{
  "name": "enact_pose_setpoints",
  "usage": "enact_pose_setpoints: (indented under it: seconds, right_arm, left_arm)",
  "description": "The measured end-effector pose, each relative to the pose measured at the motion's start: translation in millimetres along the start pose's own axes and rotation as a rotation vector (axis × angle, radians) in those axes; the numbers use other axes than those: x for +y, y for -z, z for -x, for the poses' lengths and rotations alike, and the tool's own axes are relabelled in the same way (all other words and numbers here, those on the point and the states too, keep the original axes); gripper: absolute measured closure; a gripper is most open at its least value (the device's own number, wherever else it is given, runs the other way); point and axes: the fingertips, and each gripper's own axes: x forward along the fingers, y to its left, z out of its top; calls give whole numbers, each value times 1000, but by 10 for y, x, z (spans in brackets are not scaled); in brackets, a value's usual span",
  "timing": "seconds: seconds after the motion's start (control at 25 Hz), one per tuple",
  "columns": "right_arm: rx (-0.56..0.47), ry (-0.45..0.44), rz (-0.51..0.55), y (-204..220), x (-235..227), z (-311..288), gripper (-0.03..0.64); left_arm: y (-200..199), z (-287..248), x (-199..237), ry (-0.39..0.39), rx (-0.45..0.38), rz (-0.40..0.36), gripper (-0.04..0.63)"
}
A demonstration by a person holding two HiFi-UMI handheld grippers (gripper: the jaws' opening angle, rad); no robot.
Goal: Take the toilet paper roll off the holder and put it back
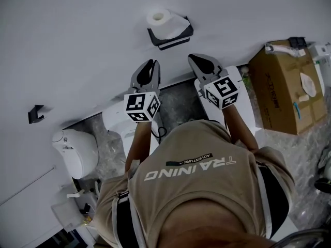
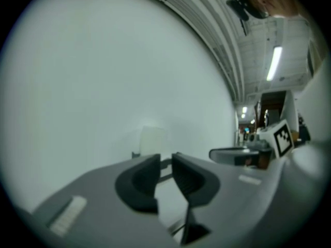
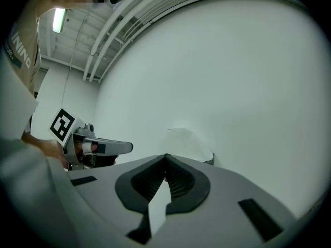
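- Toilet paper roll point(image 1: 158, 17) sitting upright on black holder point(image 1: 173, 36), mounted on white wall point(image 1: 77, 40), upper centre of head view.
- Left gripper point(image 1: 153, 62) and right gripper point(image 1: 192, 57) pointing up-frame toward holder, both just below it, neither touching it.
- Left tongs standing slightly parted, narrow gap showing, nothing lying between them.
- Right tongs closing tip to tip, gripping nothing.
- Cardboard box point(image 1: 282, 89) resting at right edge.
- White toilet point(image 1: 77, 150) showing at lower left.
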Motion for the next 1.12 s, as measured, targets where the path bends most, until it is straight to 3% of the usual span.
enact_pose_setpoints:
  seconds: [0.16,0.28,0.36,0.6,0.72,1.12]
  right_arm:
    - [7,-39,11,-100,-90,-122,606]
    - [9,-62,22,-123,-106,-184,606]
    - [12,-67,22,-120,-145,-201,606]
    - [21,-67,23,-115,-290,-215,606]
    - [19,-58,17,-112,-378,-201,606]
    - [32,-38,-11,-18,-614,-193,606]
  left_arm:
    - [-135,-227,63,-6,-12,11,467]
    - [-197,-436,165,-12,-13,56,292]
    - [-239,-576,222,-32,-9,53,235]
    - [-379,-944,263,-31,4,12,201]
    - [-351,-1133,252,-30,32,1,150]
    - [-302,-1504,404,-85,77,8,144]
